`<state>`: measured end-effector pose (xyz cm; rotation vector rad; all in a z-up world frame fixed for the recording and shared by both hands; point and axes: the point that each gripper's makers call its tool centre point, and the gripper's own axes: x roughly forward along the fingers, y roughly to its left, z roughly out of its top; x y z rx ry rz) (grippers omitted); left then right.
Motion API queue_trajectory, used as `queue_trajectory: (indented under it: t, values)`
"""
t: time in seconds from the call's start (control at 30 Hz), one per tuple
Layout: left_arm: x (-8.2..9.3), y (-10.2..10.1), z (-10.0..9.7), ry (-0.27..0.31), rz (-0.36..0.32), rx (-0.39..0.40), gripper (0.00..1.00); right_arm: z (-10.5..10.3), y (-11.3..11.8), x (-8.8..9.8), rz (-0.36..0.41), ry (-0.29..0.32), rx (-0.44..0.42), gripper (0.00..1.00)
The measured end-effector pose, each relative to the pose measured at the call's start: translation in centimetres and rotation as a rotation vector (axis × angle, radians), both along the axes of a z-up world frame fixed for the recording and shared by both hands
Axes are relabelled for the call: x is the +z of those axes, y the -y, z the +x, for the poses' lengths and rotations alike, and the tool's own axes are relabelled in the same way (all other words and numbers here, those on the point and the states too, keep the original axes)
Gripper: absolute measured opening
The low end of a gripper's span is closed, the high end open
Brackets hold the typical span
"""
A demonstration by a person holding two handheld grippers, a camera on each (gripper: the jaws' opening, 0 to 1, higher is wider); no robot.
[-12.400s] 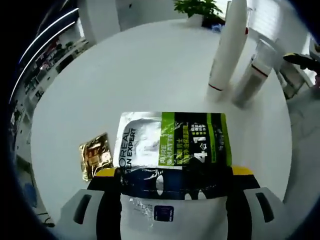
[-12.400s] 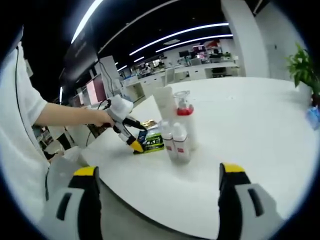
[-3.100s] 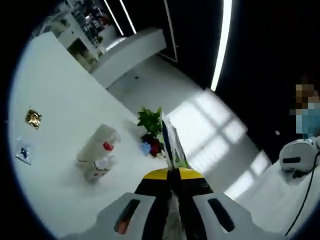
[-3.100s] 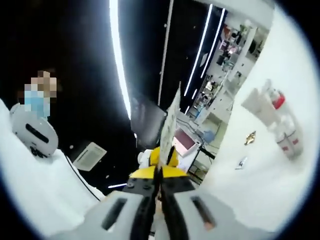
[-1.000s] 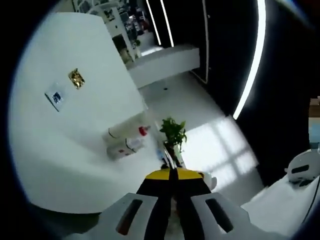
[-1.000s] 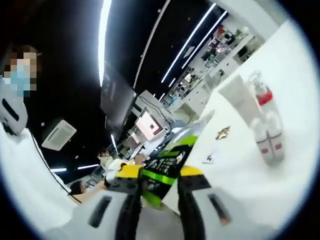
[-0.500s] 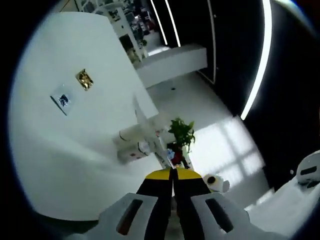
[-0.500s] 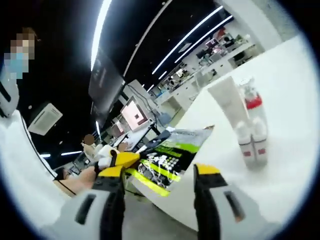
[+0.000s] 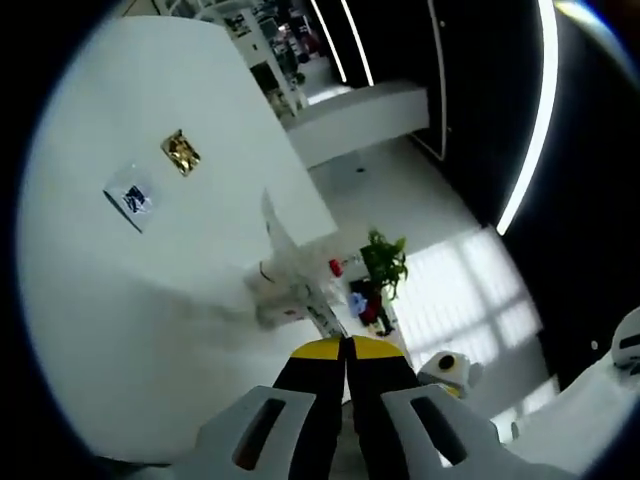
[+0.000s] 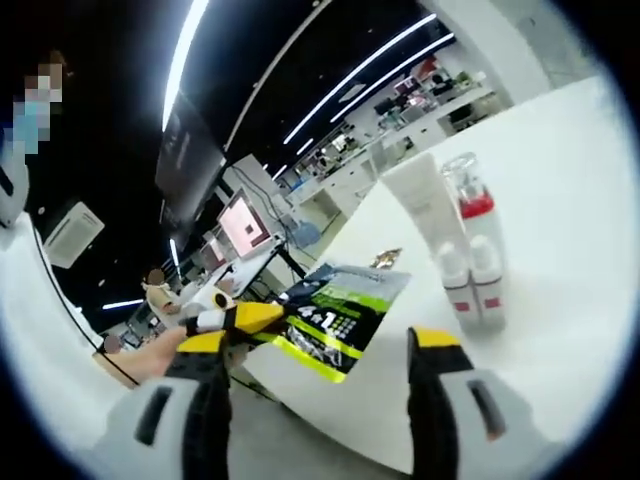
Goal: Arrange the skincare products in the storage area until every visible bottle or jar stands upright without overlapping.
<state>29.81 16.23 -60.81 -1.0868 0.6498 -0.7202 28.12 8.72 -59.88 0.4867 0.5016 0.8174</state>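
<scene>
Holding the green-and-black sachet (image 10: 335,318) by one edge, the left gripper (image 9: 346,350) has its jaws pressed together on it; in the left gripper view the packet shows edge-on, a thin sliver rising from the jaw tips. In the right gripper view the same gripper (image 10: 240,318) comes in from the left with the sachet held out flat above the near edge of the white round table (image 10: 560,200), apparently to bring it toward the bottle cluster. The right gripper (image 10: 318,350) hangs spread and empty, jaws wide apart, likely freed so one tool alone carries the packet. On the table, a white tube (image 10: 422,205), a clear red-collared pump bottle (image 10: 470,205) and two small white bottles (image 10: 470,280) stand upright, close together. Beyond the sachet from the bottles lies a gold sachet (image 9: 181,152), with a small white-and-blue sachet (image 9: 133,198) just beside it, both flat. Judged from this, the bottles need nothing; the sachets remain loose.
</scene>
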Motion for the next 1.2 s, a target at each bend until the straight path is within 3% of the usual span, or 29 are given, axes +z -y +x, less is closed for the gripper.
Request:
queue_trajectory:
  t: [0.73, 1.2]
  values:
    - [-4.8, 0.9, 2.3, -0.073, 0.100, 0.000, 0.00, 0.8, 2.3, -2.3, -0.090, -0.039, -0.083, 0.91]
    - [-8.4, 0.7, 3.5, -0.129, 0.202, 0.033, 0.00, 1.6, 4.3, -3.2, -0.127, -0.053, -0.135, 0.93]
